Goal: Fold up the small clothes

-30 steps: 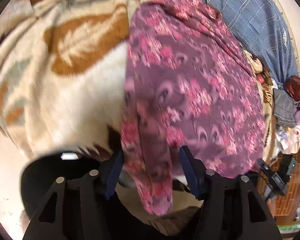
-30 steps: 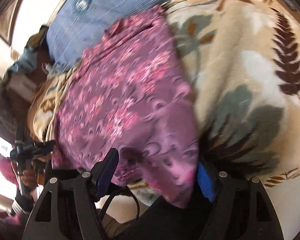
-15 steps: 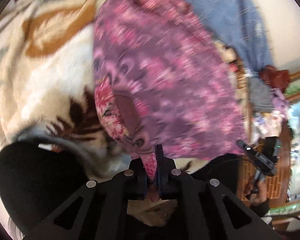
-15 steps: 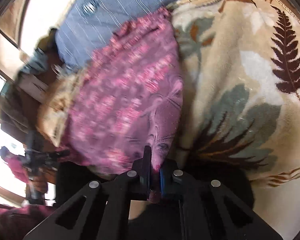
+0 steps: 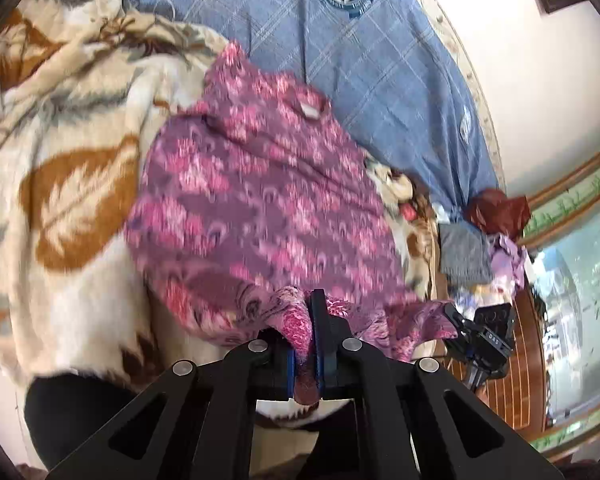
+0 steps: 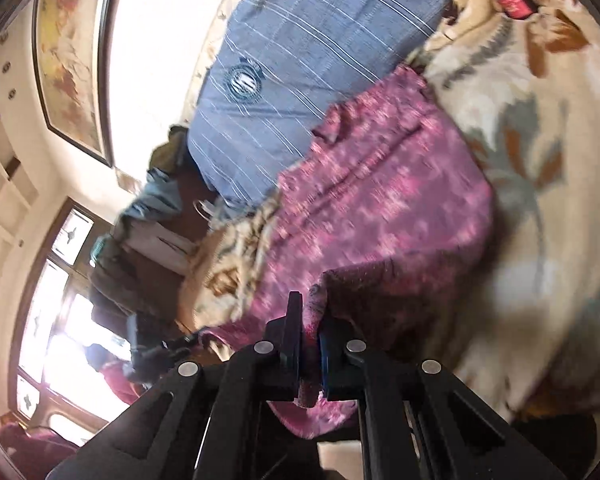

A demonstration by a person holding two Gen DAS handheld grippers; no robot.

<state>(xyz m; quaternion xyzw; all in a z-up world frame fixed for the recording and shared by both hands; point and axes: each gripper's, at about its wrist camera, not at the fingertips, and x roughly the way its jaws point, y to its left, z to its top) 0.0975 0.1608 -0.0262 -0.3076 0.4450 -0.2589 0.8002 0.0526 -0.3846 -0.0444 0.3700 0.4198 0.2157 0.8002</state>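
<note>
1. The pink floral garment [image 5: 260, 200] lies on the leaf-patterned blanket [image 5: 72, 184] that covers the bed. Its near hem is lifted clear of the blanket; its far end, which carries a small white label, rests on the blanket just beside the blue checked cloth [image 5: 364, 64].
2. The left gripper [image 5: 306, 344] is clenched on the near hem of the garment. A bunched fold of pink fabric is pressed between its blue pads and protrudes above and below them.
3. The right gripper [image 6: 310, 352] is likewise clenched on the near hem of the garment [image 6: 380, 208], with a fold of fabric caught between its pads. In the left wrist view, it [image 5: 480, 340] appears at the far right end of the same hem.
4. Between the two grasp points the hem hangs in a slack, ruffled line.
5. The blanket [image 6: 540, 160] extends outward from the garment on one side. The blue checked cloth [image 6: 300, 40], bearing a round emblem, lies beyond the garment toward the wall.
6. A pile of other clothes [image 5: 484, 236], in grey, lilac and dark red, sits at the bed's edge past the garment.
7. A framed picture [image 6: 68, 60] hangs on the wall, with windows [image 6: 56, 280] beside it.
8. Both views are motion-blurred; fine fabric detail cannot be resolved.
</note>
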